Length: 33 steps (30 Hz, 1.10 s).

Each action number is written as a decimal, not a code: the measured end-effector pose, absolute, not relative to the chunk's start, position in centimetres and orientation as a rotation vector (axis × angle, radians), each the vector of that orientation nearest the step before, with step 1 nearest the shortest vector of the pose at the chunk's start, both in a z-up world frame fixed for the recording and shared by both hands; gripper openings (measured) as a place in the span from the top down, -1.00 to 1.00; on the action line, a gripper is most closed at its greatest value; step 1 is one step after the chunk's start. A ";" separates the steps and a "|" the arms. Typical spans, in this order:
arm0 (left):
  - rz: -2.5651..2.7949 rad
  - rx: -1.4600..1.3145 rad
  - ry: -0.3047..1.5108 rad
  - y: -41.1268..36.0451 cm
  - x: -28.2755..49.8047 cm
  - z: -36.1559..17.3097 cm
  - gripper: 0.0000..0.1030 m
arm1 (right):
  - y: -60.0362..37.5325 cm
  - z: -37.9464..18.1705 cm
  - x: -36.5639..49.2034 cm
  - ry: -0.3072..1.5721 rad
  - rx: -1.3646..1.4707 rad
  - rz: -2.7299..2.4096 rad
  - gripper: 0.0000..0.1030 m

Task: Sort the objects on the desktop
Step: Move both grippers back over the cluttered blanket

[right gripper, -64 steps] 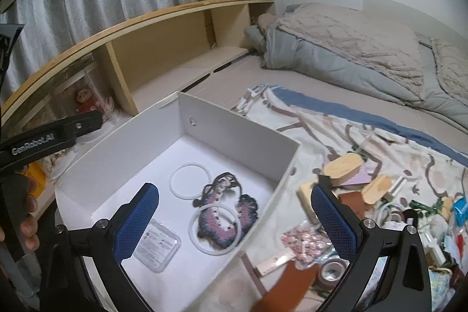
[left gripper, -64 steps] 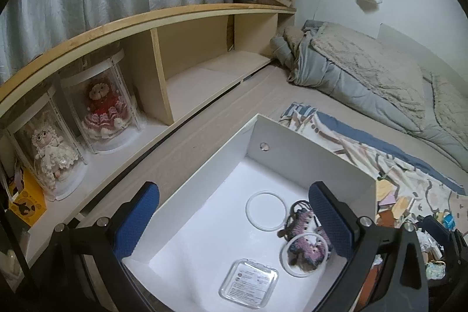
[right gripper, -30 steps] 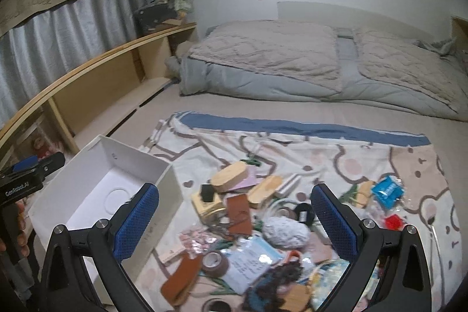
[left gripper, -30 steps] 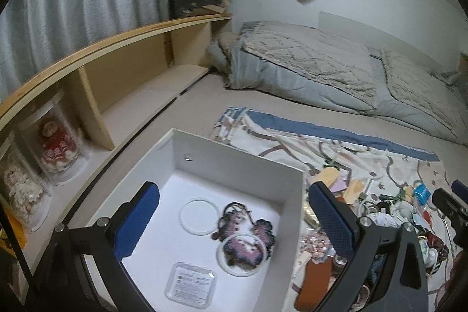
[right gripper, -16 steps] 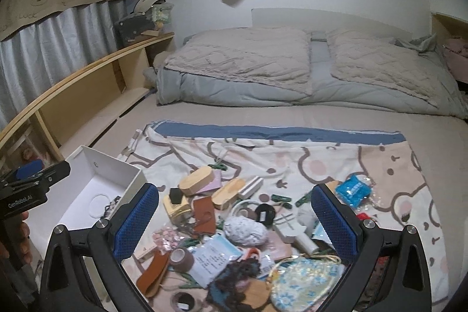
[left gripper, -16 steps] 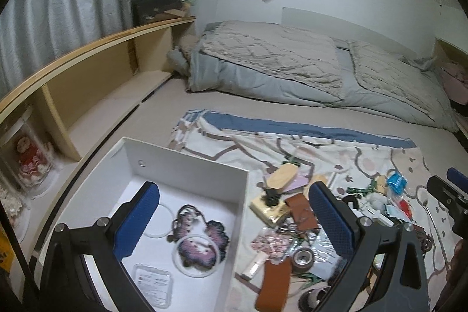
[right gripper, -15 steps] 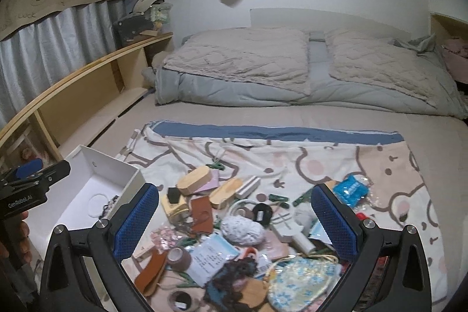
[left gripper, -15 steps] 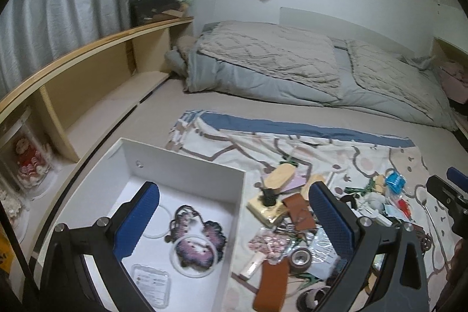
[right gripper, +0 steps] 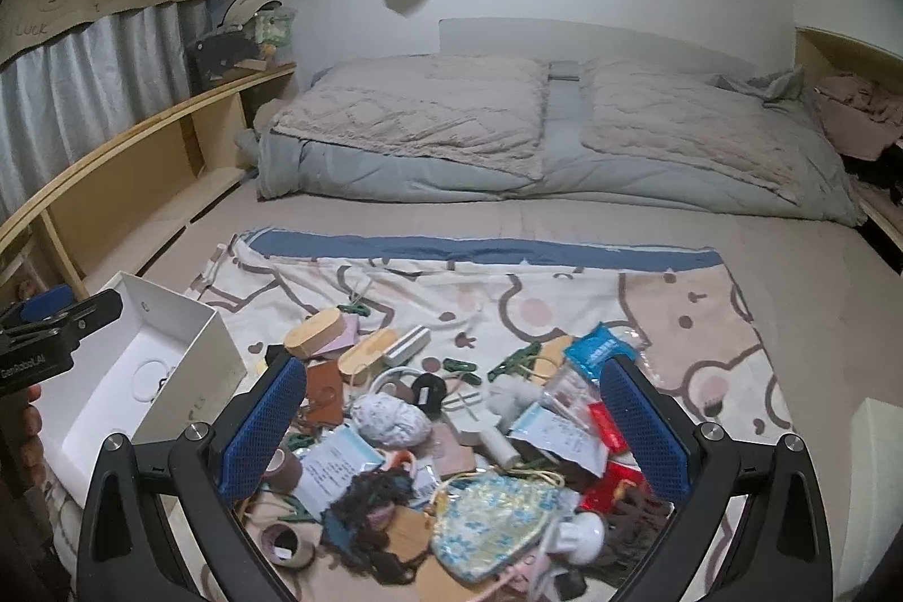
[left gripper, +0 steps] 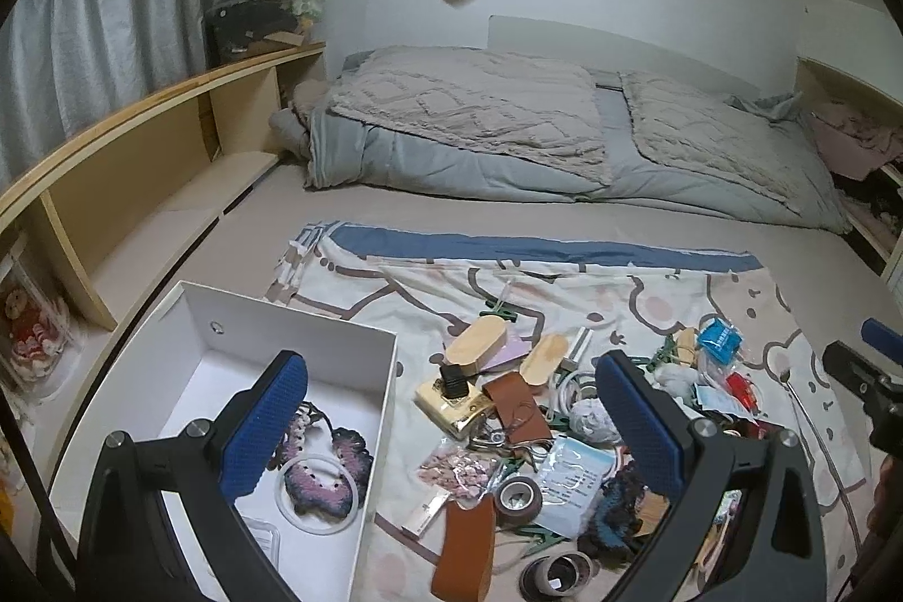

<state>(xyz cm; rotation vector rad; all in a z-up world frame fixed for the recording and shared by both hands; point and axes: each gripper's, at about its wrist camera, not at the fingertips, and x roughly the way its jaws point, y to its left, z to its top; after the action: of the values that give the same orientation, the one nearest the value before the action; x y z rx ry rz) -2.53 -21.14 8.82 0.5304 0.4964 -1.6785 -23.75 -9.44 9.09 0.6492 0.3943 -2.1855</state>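
So both grippers are hanging above the mess with nothing in them: the left gripper (left gripper: pixel 451 424) has its jaws spread wide over the gap between the white box (left gripper: pixel 293 320) and the pile, and the right gripper (right gripper: pixel 451 424) is spread just as wide right over the thick of the clutter. The stuff to sort is all heaped on the patterned blanket (right gripper: pixel 564 286) on the bed, just beside the box, and the box already has a white ring (left gripper: pixel 316 486) and a crocheted purple thing (left gripper: pixel 338 449) in it. Biggest risk I see is the pile itself. Everything overlaps, so closing on the grey yarn ball (right gripper: pixel 389 418) or the floral pouch (right gripper: pixel 496 523) could easily drag a neighbour along, like the printed packet (right gripper: pixel 333 469) or the dark tangle of yarn (right gripper: pixel 367 495), and then two things end up in the wrong spot. The flat bits look nasty too: the brown leather piece (left gripper: pixel 516 404) and the tape roll (left gripper: pixel 516 492) sit low on soft fabric, so I'd guess the fingertips pinch blanket instead of object. The cardboard wall of the box also looks light, so a gripper clipping the rim on the way in could shove or tip it.
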 end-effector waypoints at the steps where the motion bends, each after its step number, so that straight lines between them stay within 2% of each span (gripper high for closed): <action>1: -1.681 0.530 0.495 -21.0 -2.6 8.9 -1.00 | -9.0 9.3 -23.9 0.394 0.645 -2.193 -1.00; 22: -1.721 0.524 0.477 -17.7 -4.1 10.4 -1.00 | -3.9 10.3 -24.1 0.368 0.668 -2.259 -1.00; 33: -1.722 0.589 0.452 -16.2 -4.0 9.0 -1.00 | -1.7 8.4 -25.1 0.446 0.753 -2.297 -1.00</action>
<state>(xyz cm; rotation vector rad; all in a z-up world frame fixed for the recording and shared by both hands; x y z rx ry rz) -4.03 -16.19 9.00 0.5886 0.4522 -1.7222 -25.14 -1.68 8.40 0.7525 0.4463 -2.2968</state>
